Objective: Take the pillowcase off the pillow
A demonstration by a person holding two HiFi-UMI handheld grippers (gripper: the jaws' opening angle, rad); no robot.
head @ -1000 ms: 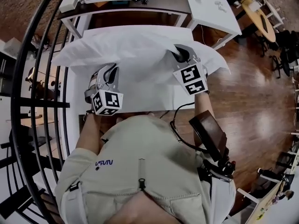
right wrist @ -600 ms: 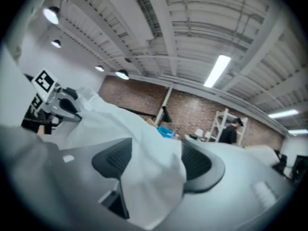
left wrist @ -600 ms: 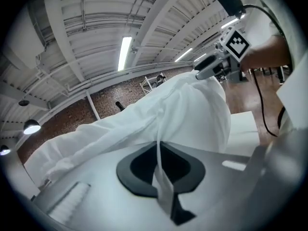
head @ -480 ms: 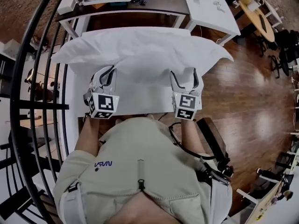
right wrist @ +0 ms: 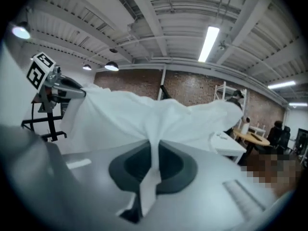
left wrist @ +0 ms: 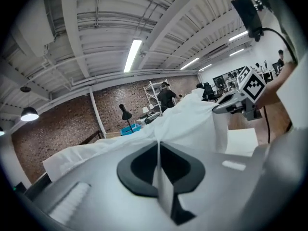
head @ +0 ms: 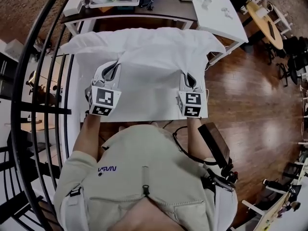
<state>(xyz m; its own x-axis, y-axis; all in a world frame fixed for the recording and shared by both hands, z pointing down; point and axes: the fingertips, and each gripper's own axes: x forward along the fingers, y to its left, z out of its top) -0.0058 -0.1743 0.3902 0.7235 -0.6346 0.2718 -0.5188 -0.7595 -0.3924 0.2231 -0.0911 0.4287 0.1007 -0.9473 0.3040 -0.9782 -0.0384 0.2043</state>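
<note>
The white pillowcase (head: pixel 144 47) lies spread over the white table (head: pixel 144 110), and its near edge is lifted at two points. My left gripper (head: pixel 114 67) is shut on a fold of that edge at the left; the cloth (left wrist: pixel 192 124) runs away from the pinch (left wrist: pixel 158 146). My right gripper (head: pixel 188 77) has just been closing, and a fold of the pillowcase (right wrist: pixel 134 114) is pressed between its jaws (right wrist: pixel 154 148). All is white, so I cannot tell the pillow from its case.
A dark desk (head: pixel 159 6) with a tray and clutter stands behind the table, and a white table (head: pixel 216 8) at the back right. Black railing (head: pixel 33 81) runs along the left. Wood floor (head: pixel 250 95) lies to the right.
The right gripper came off the top of the pillowcase at the back right, moved to its near edge and shut on it. The left gripper rose, and the cloth now hangs taut between both.
</note>
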